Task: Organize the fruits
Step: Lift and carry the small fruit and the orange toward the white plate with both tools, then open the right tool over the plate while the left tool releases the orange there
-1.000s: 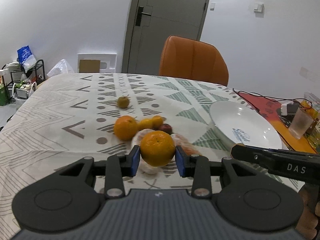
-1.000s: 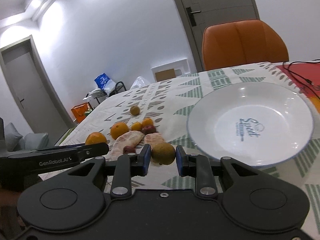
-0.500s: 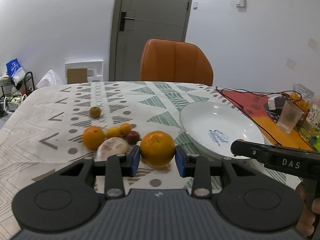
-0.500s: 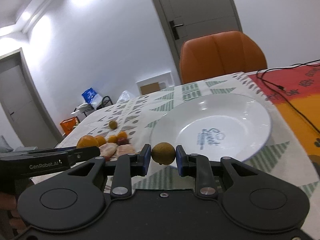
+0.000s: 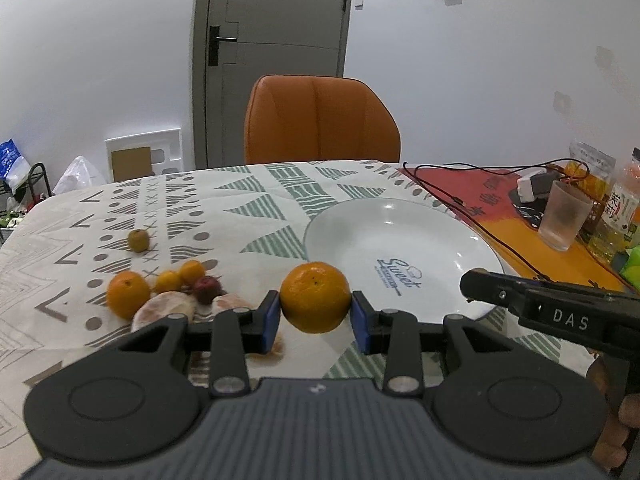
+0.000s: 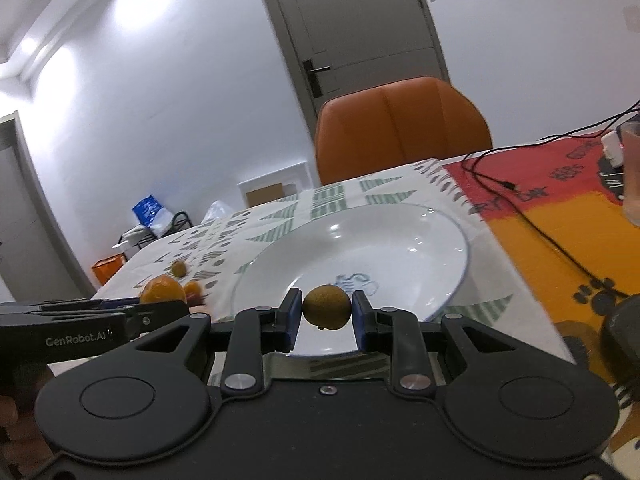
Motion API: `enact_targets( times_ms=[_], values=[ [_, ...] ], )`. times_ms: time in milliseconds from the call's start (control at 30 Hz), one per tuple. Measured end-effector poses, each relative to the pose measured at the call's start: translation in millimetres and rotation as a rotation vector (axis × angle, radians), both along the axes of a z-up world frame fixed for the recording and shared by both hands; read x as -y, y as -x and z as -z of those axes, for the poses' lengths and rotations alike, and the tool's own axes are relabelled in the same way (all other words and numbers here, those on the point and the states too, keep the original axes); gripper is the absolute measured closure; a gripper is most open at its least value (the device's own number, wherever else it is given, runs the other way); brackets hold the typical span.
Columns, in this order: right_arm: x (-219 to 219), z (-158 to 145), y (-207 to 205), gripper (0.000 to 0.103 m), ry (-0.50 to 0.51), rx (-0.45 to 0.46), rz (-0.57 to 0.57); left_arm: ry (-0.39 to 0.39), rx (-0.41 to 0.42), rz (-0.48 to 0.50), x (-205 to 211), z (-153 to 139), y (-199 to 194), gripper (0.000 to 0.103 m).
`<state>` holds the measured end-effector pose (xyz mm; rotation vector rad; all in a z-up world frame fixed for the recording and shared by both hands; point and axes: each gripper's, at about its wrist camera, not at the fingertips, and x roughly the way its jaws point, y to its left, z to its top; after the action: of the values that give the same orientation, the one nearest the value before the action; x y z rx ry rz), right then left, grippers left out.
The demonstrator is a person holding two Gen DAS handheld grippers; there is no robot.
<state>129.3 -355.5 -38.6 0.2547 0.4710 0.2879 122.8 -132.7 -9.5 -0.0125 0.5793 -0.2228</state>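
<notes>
My left gripper point(image 5: 315, 307) is shut on a large orange point(image 5: 315, 297), held in the air just left of the white plate point(image 5: 440, 236). My right gripper point(image 6: 326, 314) is shut on a small brownish-green round fruit point(image 6: 326, 306), held over the near rim of the white plate point(image 6: 436, 240). The plate holds nothing. On the tablecloth to the left lie an orange point(image 5: 128, 294), two small oranges point(image 5: 180, 276), a dark red fruit point(image 5: 207, 289), two peeled pinkish pieces point(image 5: 164, 312) and a small brownish fruit point(image 5: 138, 240). The right gripper's side point(image 5: 552, 312) shows in the left wrist view.
An orange chair point(image 5: 320, 120) stands at the table's far side. On the red-orange mat at the right are a black cable point(image 5: 472, 196), a plastic cup point(image 5: 564, 220), a white charger point(image 5: 532, 186) and bottles point(image 5: 618, 216). A hand point(image 5: 624, 416) holds the right gripper.
Both grippers have carried their fruits rightward toward the plate. The small brownish-green fruit is now over the plate's near rim, and the orange has come alongside the plate's left edge.
</notes>
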Motion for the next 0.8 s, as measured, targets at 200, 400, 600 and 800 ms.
enact_targets(
  times_ms=[200,400,600,800],
  values=[
    [8,2,-10,0.078,-0.008,-0.001,0.009,-0.013,-0.003,0.017,14,2,-11,0.067],
    [8,3,-23,0.078,0.000,-0.007,0.004,-0.021,-0.006,0.014,24,5,-23,0.067],
    [8,0,-37,0.078,0.004,-0.009,0.007,-0.020,-0.009,0.011,30,6,-39,0.067],
    [10,3,-48,0.077,0.007,-0.019,0.009,-0.026,-0.024,0.009,38,10,-59,0.067]
  ],
)
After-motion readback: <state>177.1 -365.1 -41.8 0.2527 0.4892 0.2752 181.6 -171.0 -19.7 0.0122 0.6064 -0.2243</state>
